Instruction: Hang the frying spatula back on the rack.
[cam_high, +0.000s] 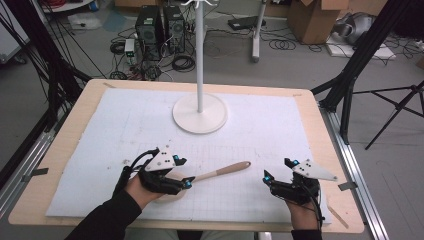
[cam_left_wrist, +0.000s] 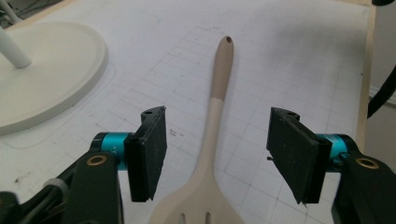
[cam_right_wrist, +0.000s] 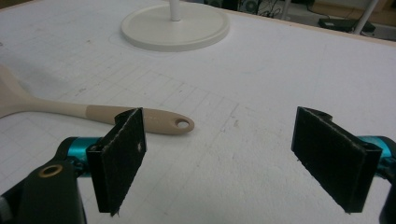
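White gridded matting covers the tabletop (cam_high: 65, 145), where a beige slotted spatula (cam_high: 220, 172) lies flat. Left claw (cam_left_wrist: 217, 156) straddles its neck, pads apart and clear of it. Right claw (cam_right_wrist: 233, 158) gapes wide over bare mat, near the handle's tip.

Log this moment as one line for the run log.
left gripper: open, jaws either side of spatula neck, no contact | right gripper: open, nothing between jaws | spatula: flat on mat | stand: far side of mat
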